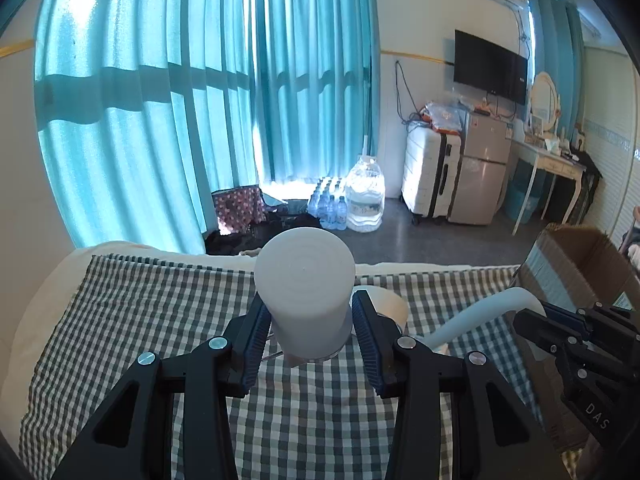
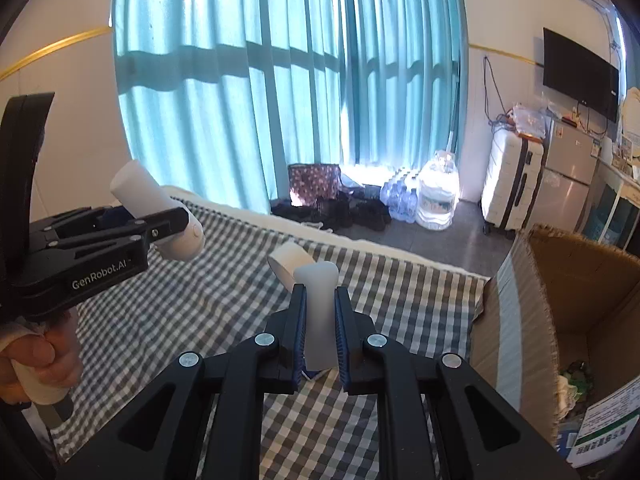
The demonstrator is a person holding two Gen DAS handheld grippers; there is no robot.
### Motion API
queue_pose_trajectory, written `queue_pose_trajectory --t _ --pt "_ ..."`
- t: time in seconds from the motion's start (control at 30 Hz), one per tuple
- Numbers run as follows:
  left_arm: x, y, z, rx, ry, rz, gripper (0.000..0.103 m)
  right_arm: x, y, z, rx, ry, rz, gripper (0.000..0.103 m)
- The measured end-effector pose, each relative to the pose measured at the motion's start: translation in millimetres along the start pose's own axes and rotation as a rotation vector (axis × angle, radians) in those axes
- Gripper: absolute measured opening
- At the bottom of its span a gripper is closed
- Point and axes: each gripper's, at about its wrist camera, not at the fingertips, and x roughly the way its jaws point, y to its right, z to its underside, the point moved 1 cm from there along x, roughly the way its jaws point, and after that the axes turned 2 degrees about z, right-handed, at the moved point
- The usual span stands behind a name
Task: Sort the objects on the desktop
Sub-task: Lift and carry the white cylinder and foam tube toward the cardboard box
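My left gripper [image 1: 310, 308] is shut on a white cylinder [image 1: 306, 276] and holds it up above the checked cloth [image 1: 160, 320]. In the right wrist view that same left gripper [image 2: 176, 216] grips the cylinder [image 2: 136, 194] across its middle, with a hand [image 2: 44, 360] on the handle. My right gripper [image 2: 320, 292] is shut on a slim white piece with a flared end [image 2: 318, 320]. From the left wrist view this piece [image 1: 480, 312] looks like a curved white tube sticking out of the right gripper [image 1: 536, 316]. A white ring-shaped object [image 2: 286, 264] lies on the cloth behind it.
An open cardboard box [image 2: 560, 300] stands at the right edge of the cloth, with some items at its bottom. Beyond the table's far edge are teal curtains, water bottles [image 1: 364, 200], a white suitcase [image 1: 428, 176] and a small fridge.
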Motion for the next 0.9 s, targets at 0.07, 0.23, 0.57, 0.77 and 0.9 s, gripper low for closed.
queue_pose_trajectory --t 0.07,0.23,0.57,0.77,0.9 --pt "-8 -1 -4 -0.007 0.013 -0.001 0.043 -9 -2 -5 -0.004 0.023 0.003 0.013" --pt "-28 -1 -7 -0.01 0.031 -0.005 0.043 -31 -9 -16 -0.012 0.071 0.008 0.013" --pt "-73 -4 -17 -0.018 0.083 -0.031 0.043 -78 -24 -35 -0.031 0.169 0.007 0.013" --pt "-92 6 -22 0.017 0.114 -0.044 0.043 -102 -28 -38 -0.039 0.202 0.036 0.013" --pt "-99 11 -26 0.01 0.122 -0.03 0.043 -116 -23 -40 -0.032 0.221 0.053 0.013"
